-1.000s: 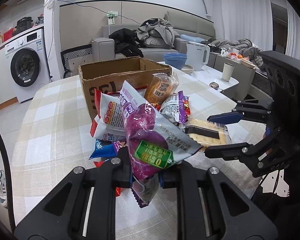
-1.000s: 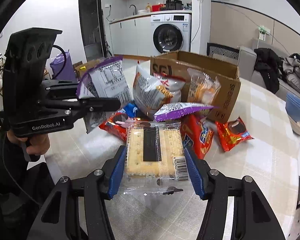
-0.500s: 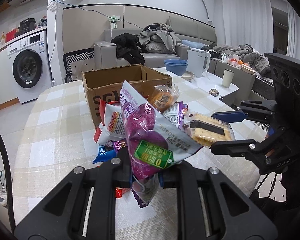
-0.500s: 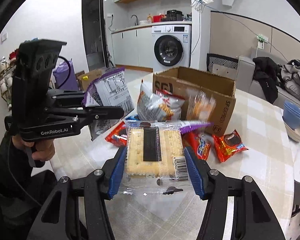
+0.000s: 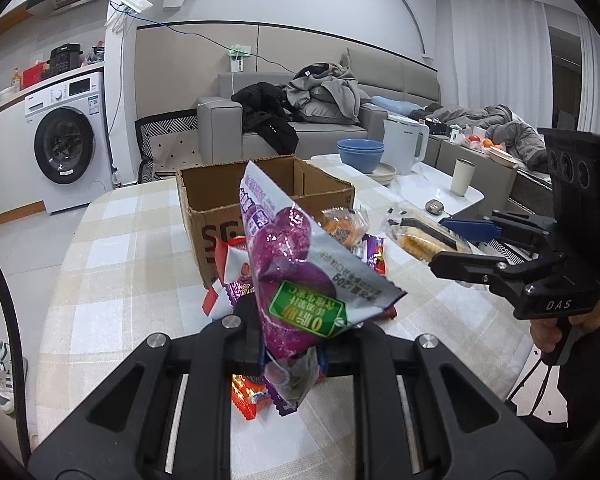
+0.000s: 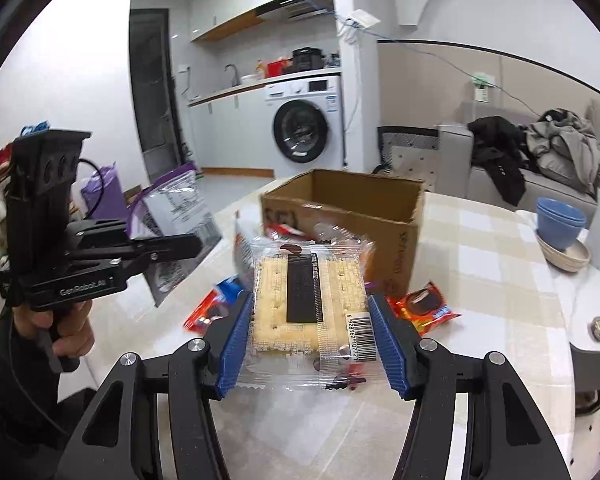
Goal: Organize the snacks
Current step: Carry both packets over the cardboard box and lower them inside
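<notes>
Now both grippers sit higher than a second ago; more of the box's inside shows, the snack pile has dropped lower in both views. Left gripper [image 5: 290, 346] clamped tight on the shiny purple foil snack bag [image 5: 296, 276], pinched at its lower edge, bag standing up and blocking the box front. Right gripper [image 6: 310, 332] partly closed, blue pads pressing both sides of the clear-wrapped cracker pack with black label [image 6: 308, 300], held flat, off the table. Open brown cardboard box [image 6: 348, 208] at 12 o'clock of the pack, on the beige checked tablecloth [image 6: 480, 272]. Loose packets remain at the box's foot: red cookie pouch [image 6: 424, 306] at 3 o'clock of the pack, red-blue one [image 6: 214, 304] at 9 o'clock. Blue stacked bowls [image 5: 360, 154] and white kettle [image 5: 404, 146] at 1 o'clock beyond the box. Packets behind the purple bag mostly hidden; print unreadable. Person's hand [image 6: 66, 330] grips the left handle.
</notes>
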The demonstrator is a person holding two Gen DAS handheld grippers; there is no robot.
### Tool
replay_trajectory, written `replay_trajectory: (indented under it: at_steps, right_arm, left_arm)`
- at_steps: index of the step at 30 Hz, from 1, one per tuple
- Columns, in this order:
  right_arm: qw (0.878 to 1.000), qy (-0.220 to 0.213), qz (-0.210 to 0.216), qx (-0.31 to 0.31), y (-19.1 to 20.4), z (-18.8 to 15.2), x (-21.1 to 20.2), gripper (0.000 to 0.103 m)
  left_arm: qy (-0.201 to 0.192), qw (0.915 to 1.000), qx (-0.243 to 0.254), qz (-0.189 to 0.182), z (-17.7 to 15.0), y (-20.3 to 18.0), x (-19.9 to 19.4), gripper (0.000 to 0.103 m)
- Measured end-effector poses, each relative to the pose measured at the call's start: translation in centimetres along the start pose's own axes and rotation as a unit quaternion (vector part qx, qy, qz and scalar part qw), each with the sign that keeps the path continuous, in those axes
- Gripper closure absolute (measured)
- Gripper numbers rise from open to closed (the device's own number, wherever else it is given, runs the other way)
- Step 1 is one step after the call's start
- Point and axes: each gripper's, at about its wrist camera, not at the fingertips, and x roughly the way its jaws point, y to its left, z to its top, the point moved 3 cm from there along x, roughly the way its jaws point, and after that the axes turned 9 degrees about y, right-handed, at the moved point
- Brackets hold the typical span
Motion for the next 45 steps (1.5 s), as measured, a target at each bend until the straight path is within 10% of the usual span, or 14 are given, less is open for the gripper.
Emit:
replay_trajectory:
  at_steps: [45]
  right_arm:
    - [0.996,0.007,-0.045,0.077,-4.1,10.0,5.8,0.044]
  left_arm:
    - [0.005,0.9986,-0.04,0.035,16.4,6.3,9.6,0.089]
